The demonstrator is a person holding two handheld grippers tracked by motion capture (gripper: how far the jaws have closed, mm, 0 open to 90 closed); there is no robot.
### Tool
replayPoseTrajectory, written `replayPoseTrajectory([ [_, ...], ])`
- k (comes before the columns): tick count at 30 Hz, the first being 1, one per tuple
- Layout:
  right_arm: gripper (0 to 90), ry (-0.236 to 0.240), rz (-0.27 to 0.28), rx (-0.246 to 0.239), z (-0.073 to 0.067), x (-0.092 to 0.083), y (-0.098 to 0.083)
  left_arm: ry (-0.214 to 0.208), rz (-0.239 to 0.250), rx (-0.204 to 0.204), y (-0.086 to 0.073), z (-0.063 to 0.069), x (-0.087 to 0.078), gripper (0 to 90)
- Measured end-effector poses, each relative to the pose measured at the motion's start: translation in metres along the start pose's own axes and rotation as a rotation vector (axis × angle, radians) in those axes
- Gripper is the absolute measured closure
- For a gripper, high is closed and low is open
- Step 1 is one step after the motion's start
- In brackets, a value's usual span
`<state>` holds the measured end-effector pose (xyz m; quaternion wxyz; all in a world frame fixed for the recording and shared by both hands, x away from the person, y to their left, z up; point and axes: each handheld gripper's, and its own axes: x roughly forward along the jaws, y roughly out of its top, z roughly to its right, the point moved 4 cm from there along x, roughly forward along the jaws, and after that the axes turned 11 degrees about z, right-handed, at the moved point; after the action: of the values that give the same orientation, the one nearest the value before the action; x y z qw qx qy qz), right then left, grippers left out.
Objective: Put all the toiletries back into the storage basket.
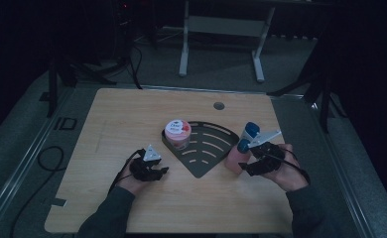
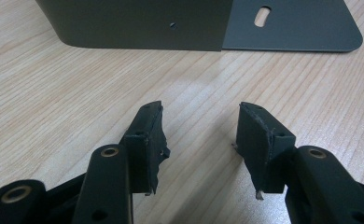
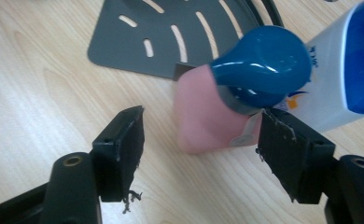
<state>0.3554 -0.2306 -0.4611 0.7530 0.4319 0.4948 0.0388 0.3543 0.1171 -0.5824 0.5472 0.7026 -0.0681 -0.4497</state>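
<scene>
My right claw [image 3: 199, 149] stood released; pink bottle [image 3: 208, 116] just ahead looked light, slick, tippy — I'd grip its body, below the cap.

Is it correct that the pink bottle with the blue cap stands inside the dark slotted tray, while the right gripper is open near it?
Not quite. The pink bottle stands on the wooden table, beside the corner of the dark slotted tray, not inside it; the right gripper view shows this. The rest holds: its cap is blue, and the right gripper is open near it.
</scene>
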Motion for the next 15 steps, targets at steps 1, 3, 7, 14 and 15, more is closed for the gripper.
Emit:
replayPoseTrajectory([
  [1, 29.7, -0.002, -0.004, -0.001, 0.002, 0.001, 0.0, 0.0, -0.001, 0.0, 0.0, 0.0, 0.0, 50.8],
  [3, 29.6, -0.007, -0.009, -0.001, 0.004, 0.002, -0.001, 0.0, -0.001, -0.002, 0.0, 0.0, 0.0, 50.8],
  [7, 28.6, -0.012, -0.024, -0.002, 0.008, 0.01, -0.001, 0.0, -0.001, -0.003, 0.0, 0.0, 0.0, 50.8],
  [14, 28.6, -0.001, -0.038, -0.006, 0.014, 0.017, 0.002, -0.002, -0.001, -0.004, 0.0, 0.0, 0.001, 50.8],
  [15, 28.6, 0.001, -0.041, -0.009, 0.015, 0.018, 0.002, -0.002, -0.002, -0.002, 0.0, -0.001, 0.001, 50.8],
])
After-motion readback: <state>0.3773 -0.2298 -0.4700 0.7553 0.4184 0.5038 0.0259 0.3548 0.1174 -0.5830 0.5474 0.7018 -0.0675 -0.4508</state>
